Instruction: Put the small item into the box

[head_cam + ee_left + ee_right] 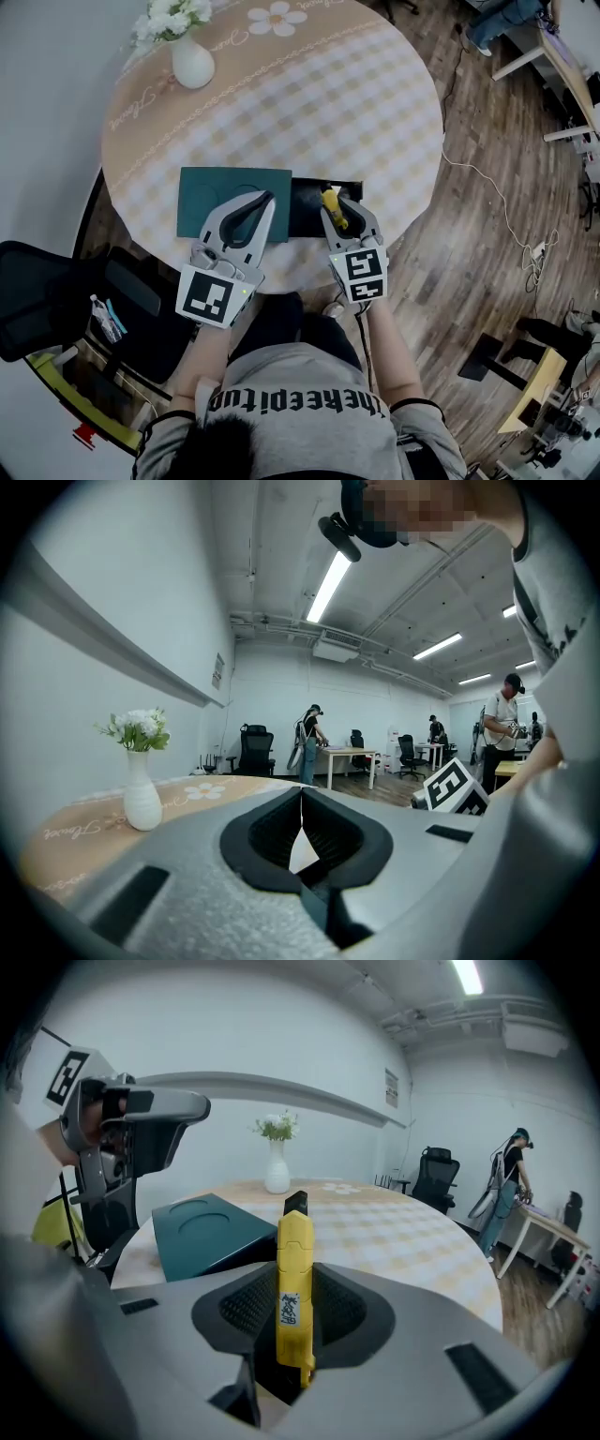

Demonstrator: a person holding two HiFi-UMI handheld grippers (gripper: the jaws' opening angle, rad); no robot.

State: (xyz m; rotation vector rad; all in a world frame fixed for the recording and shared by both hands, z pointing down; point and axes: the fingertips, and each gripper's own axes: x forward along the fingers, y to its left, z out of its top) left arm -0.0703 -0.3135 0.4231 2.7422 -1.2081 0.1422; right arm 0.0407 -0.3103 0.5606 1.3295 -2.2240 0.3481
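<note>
My right tool (pixel 343 215) grips the yellow cutter (pixel 293 1269), whose black tip pokes out past the jaws. The teal box (pixel 202 1232) lies on the counter (pixel 309 103) just ahead-left. My left tool (pixel 302 803) is clenched, empty.

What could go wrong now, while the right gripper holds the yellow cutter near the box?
1. Much of the cutter sticks out past the jaws of the right gripper, so it may tilt or slip on the way down.
2. The box lies near the table's edge, so a push might slide it off.
</note>
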